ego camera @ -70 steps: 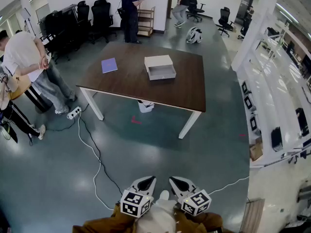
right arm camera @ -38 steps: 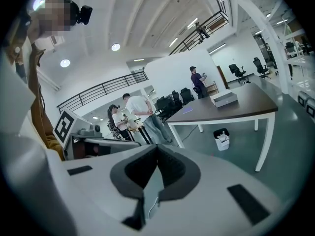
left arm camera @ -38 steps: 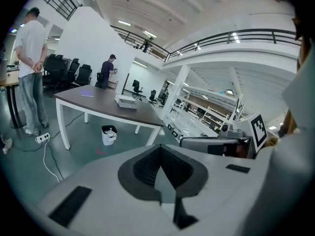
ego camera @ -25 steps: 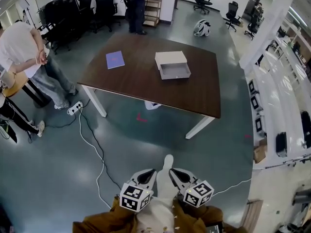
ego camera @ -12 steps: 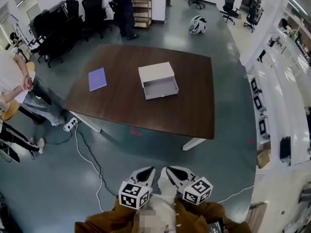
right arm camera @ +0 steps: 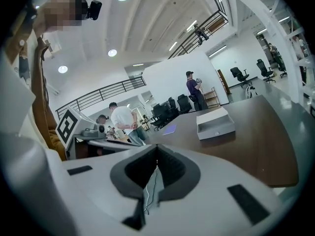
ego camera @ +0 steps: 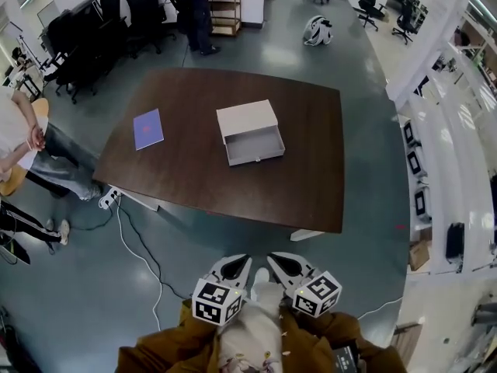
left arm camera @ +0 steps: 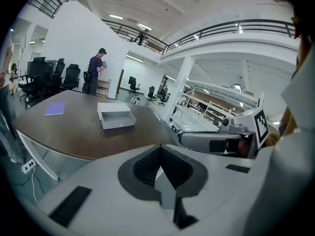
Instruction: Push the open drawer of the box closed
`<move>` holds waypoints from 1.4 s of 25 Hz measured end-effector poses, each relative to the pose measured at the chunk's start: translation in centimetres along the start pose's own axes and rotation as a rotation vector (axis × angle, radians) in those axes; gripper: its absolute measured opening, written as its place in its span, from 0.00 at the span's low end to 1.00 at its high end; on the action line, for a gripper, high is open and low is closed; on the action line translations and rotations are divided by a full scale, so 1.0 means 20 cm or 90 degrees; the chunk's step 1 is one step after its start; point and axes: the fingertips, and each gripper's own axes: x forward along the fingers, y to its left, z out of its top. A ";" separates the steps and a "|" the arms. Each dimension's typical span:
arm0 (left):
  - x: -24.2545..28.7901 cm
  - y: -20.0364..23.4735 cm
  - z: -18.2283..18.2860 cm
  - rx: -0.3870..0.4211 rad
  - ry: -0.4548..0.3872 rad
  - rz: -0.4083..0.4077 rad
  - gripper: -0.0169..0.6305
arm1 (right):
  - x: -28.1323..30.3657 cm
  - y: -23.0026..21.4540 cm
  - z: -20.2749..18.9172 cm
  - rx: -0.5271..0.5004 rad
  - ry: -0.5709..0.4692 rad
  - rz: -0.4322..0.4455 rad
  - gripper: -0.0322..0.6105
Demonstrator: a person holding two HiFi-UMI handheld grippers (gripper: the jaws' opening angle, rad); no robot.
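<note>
A white box (ego camera: 247, 120) sits near the middle of the dark wooden table (ego camera: 311, 169), its drawer (ego camera: 255, 146) pulled out toward me and empty. It also shows far ahead as the box (left arm camera: 116, 118) in the left gripper view and the box (right arm camera: 215, 123) in the right gripper view. My left gripper (ego camera: 240, 262) and right gripper (ego camera: 273, 259) are held side by side close to my body, well short of the table's near edge. Both have their jaws together with nothing between them, as the left gripper (left arm camera: 160, 146) and right gripper (right arm camera: 157, 147) show in their own views.
A purple notebook (ego camera: 147, 128) lies on the table's left part. A power strip (ego camera: 107, 199) and white cable (ego camera: 144, 255) lie on the floor to the left. A person (ego camera: 27, 142) stands at the left, another (ego camera: 190, 6) at the back beside black chairs (ego camera: 93, 26). White shelving (ego camera: 450, 162) lines the right.
The view has moved toward the table, which now lies nearer and larger in the head view. Both grippers have stayed shut at my body.
</note>
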 end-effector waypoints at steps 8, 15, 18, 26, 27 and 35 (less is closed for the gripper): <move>0.10 0.17 0.05 0.014 0.013 -0.005 0.03 | 0.20 -0.10 0.05 -0.012 0.011 -0.040 0.06; 0.13 0.26 0.08 0.012 0.011 -0.010 0.03 | 0.28 -0.19 0.06 -0.026 0.019 -0.067 0.06; 0.15 0.32 0.10 0.009 0.010 -0.004 0.03 | 0.33 -0.25 0.10 -0.036 0.025 -0.072 0.06; 0.24 0.49 0.12 0.002 0.012 0.027 0.03 | 0.53 -0.39 0.13 -0.051 0.051 -0.071 0.06; 0.26 0.51 0.13 0.002 0.014 0.028 0.03 | 0.55 -0.41 0.13 -0.052 0.054 -0.071 0.06; 0.36 0.69 0.17 -0.024 0.015 0.049 0.04 | 0.78 -0.53 0.12 -0.062 0.081 -0.070 0.06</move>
